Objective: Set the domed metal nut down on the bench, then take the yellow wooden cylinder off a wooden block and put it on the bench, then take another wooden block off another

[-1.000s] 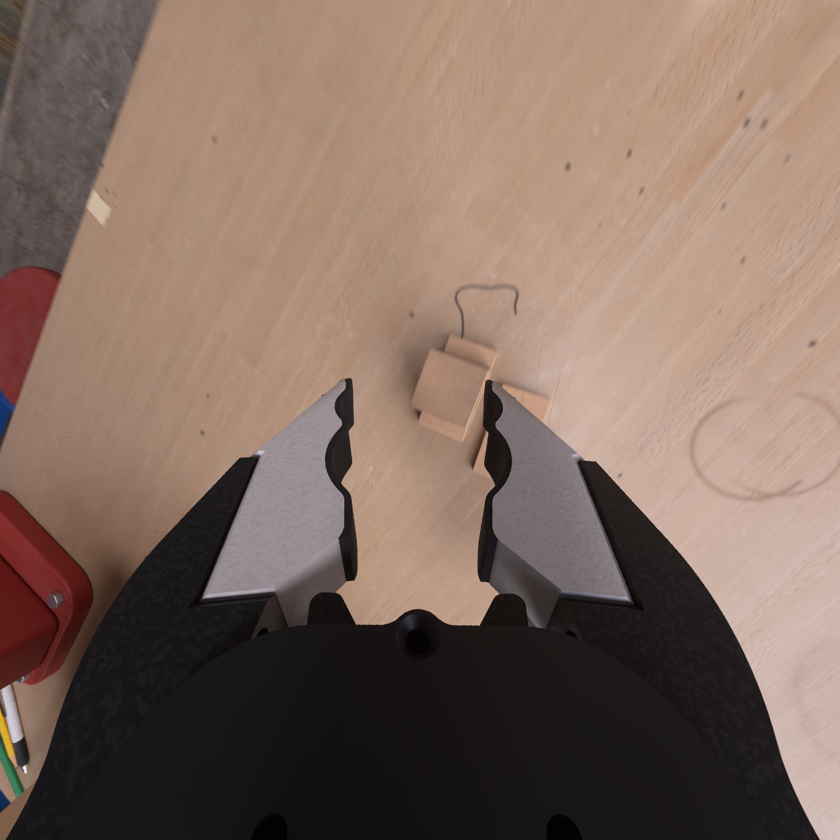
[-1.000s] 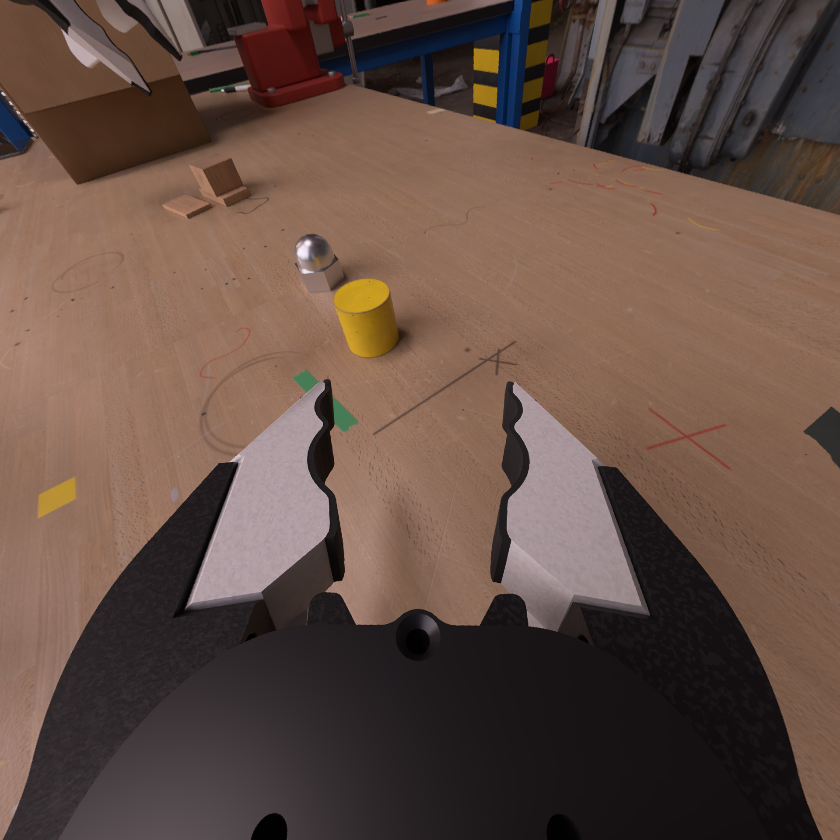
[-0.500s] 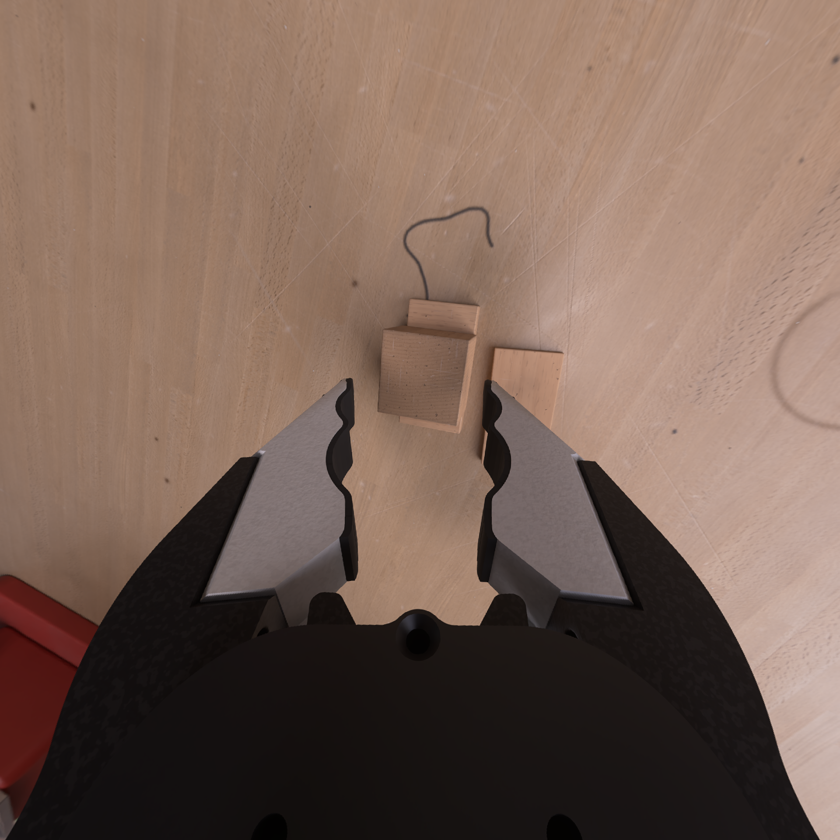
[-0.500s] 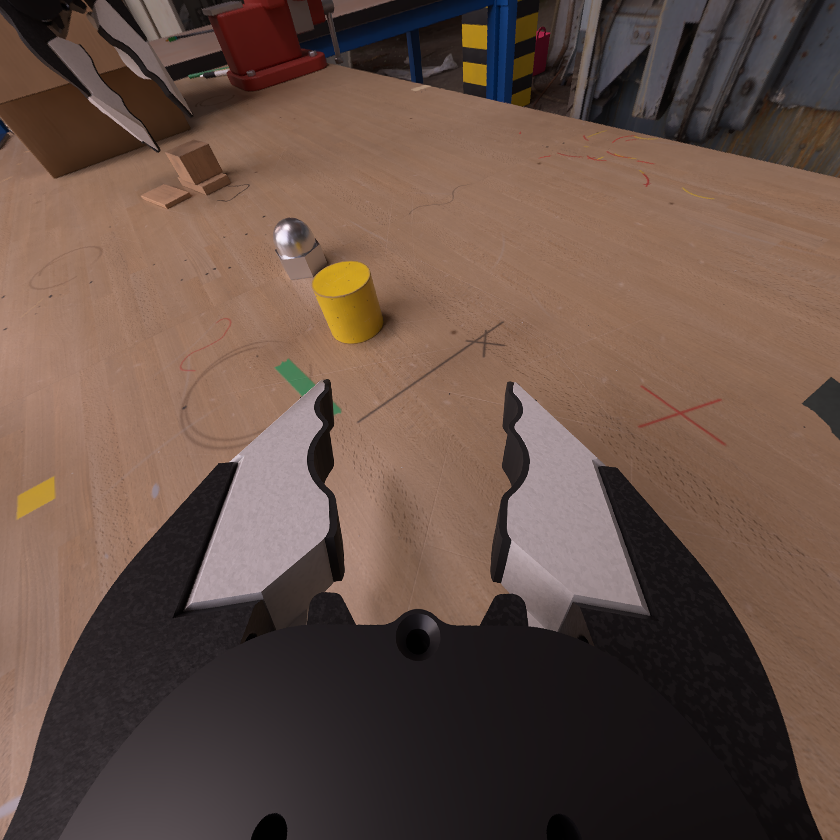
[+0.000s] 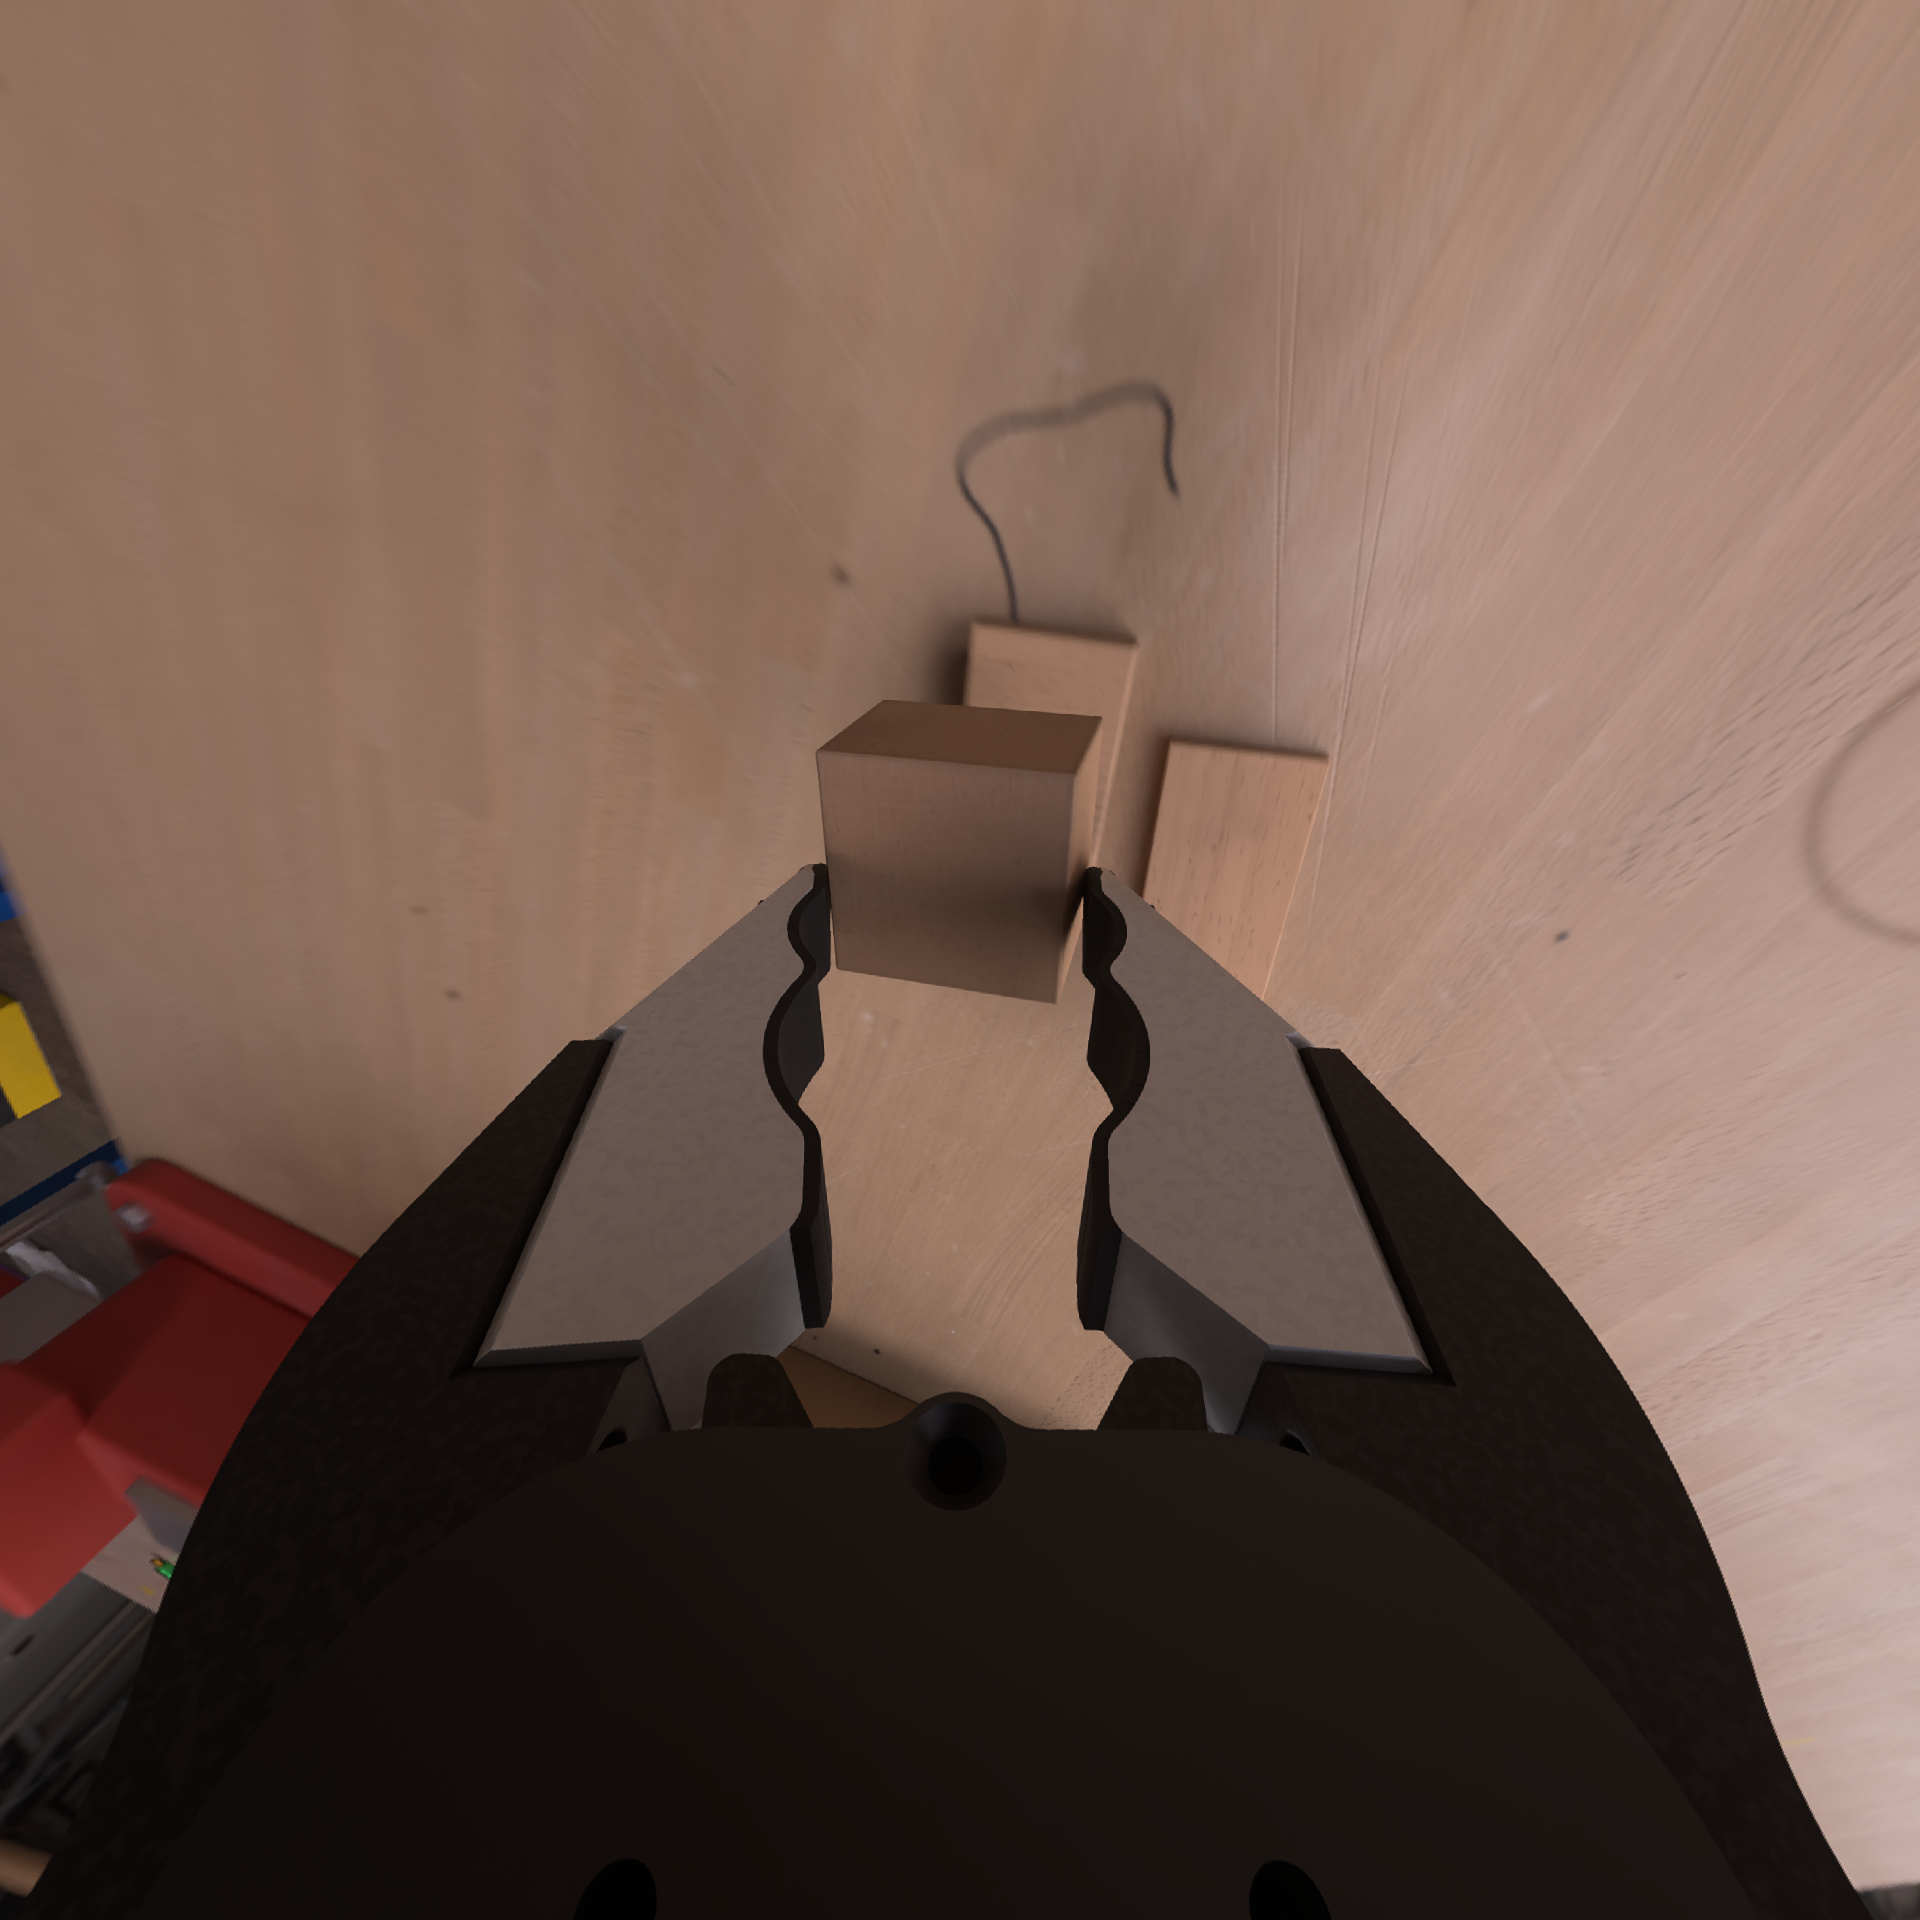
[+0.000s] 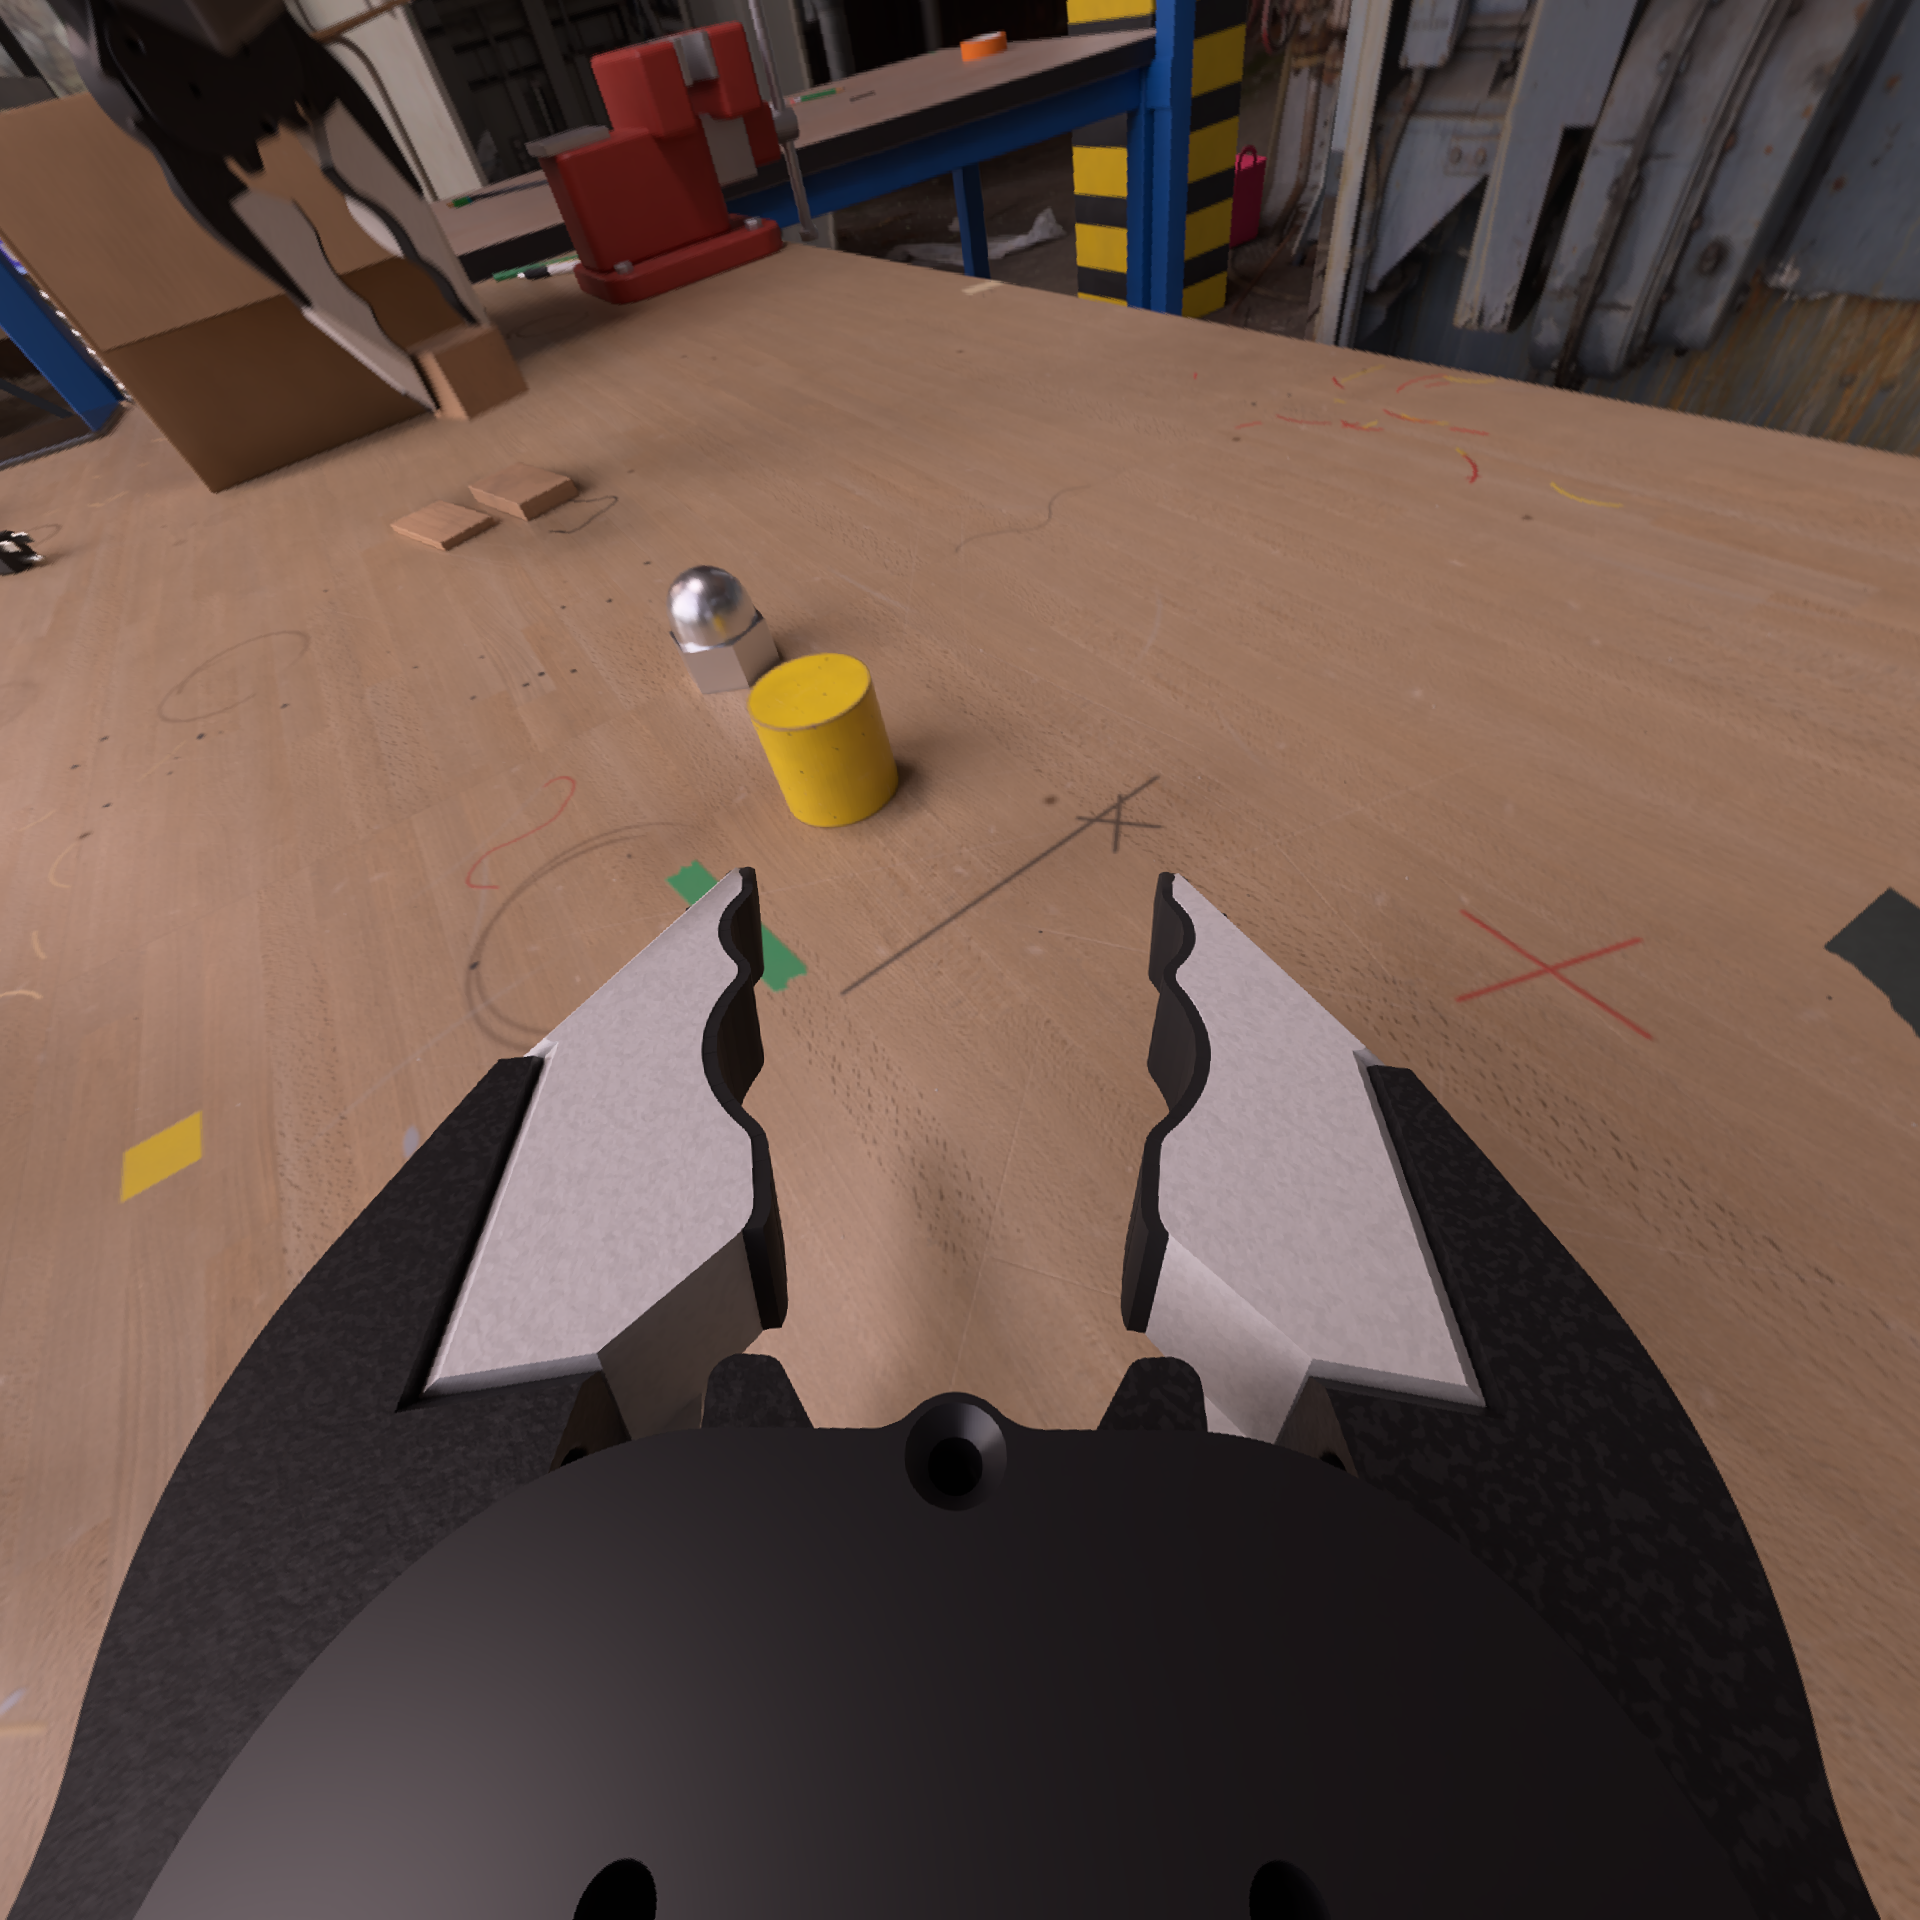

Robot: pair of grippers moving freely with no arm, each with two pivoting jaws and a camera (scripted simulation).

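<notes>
My left gripper point(image 5: 956, 883) is shut on a wooden cube point(image 5: 951, 852) and holds it in the air above two flat wooden blocks point(image 5: 1049, 665) point(image 5: 1236, 831) that lie side by side on the bench. The right wrist view shows that gripper point(image 6: 454, 358) far off at the top left with the cube point(image 6: 483, 374) raised over both flat blocks point(image 6: 520, 488) point(image 6: 442, 523). The domed metal nut point(image 6: 717, 629) and the yellow cylinder point(image 6: 824, 740) stand upright on the bench, close together. My right gripper point(image 6: 954, 883) is open and empty, nearer than the cylinder.
A cardboard box point(image 6: 208, 343) stands behind the left gripper. A red vise point(image 6: 655, 177) sits at the bench's far edge and also shows in the left wrist view point(image 5: 125, 1382). Green tape point(image 6: 691, 883) and pencil marks lie on the bench.
My left gripper came down over the cube, shut on it and lifted it off the flat block. The right gripper stayed open and shifted only slightly.
</notes>
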